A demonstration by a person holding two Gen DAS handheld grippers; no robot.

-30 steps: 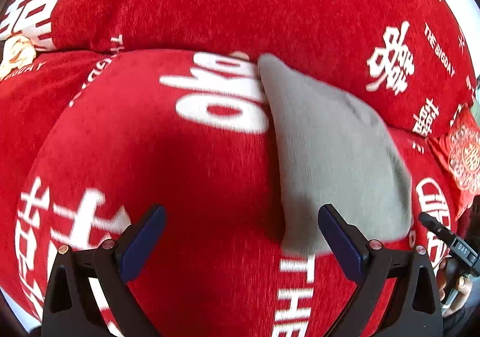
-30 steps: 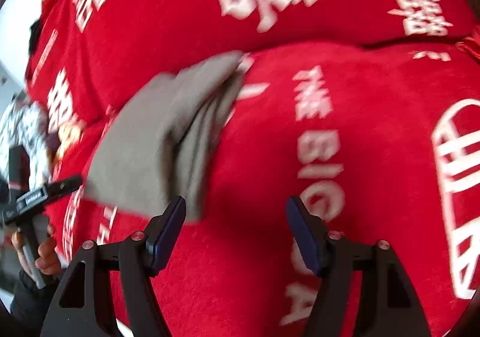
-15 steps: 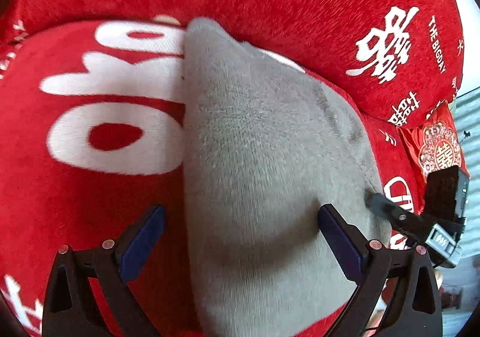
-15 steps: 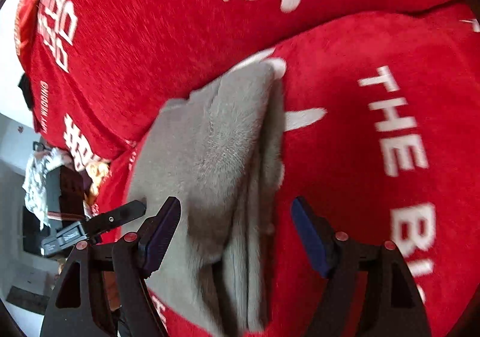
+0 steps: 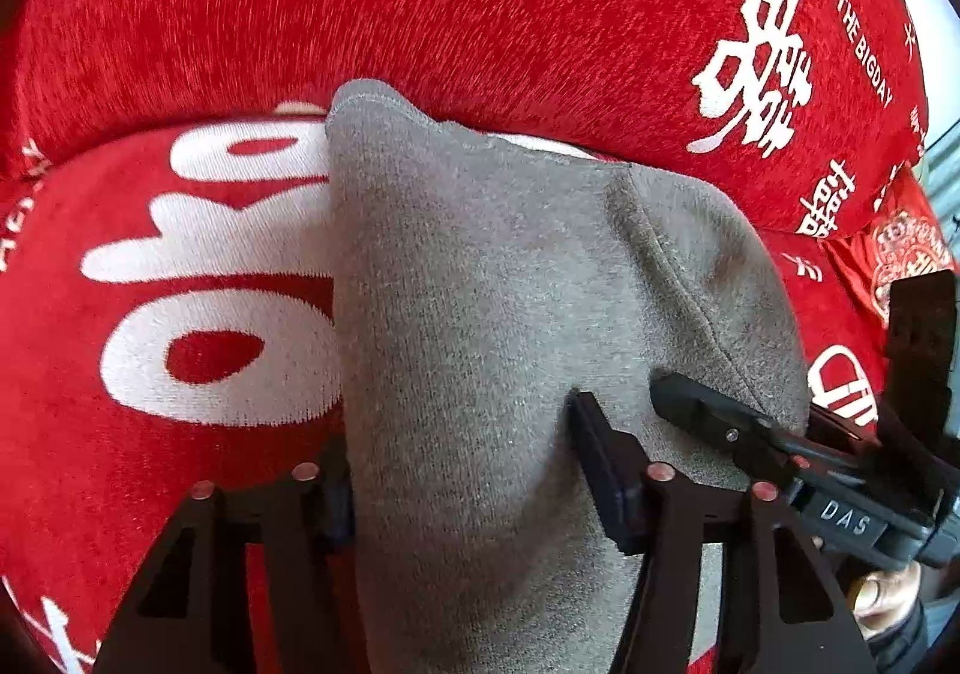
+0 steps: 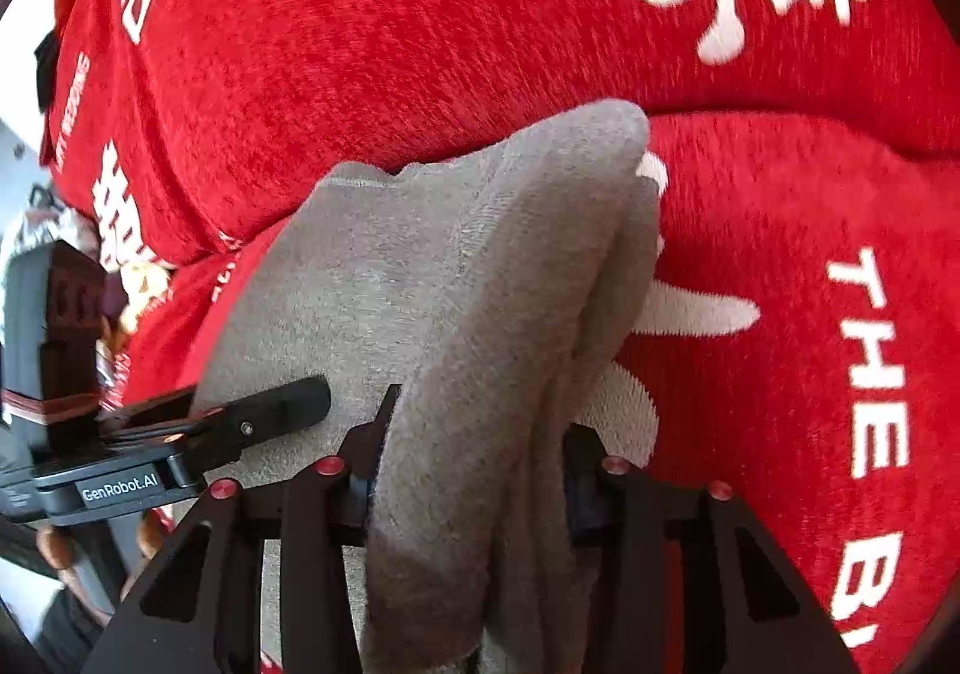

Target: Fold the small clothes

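Red back cushion [image 5: 480, 2] walls us off at 12 o'clock, touching the grey garment's [image 5: 480, 314] far edge. Open red seat [image 5: 150, 464] at 9 o'clock. Right gripper [image 5: 690, 404] crowds 3 o'clock; beyond it, bare seat at 3 o'clock.

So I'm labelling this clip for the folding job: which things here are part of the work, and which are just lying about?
Part of the job:
- grey garment
- left claw, shut on it
- right claw, shut on it

Just lying about:
- red sofa cover with white lettering
- red embroidered pouch
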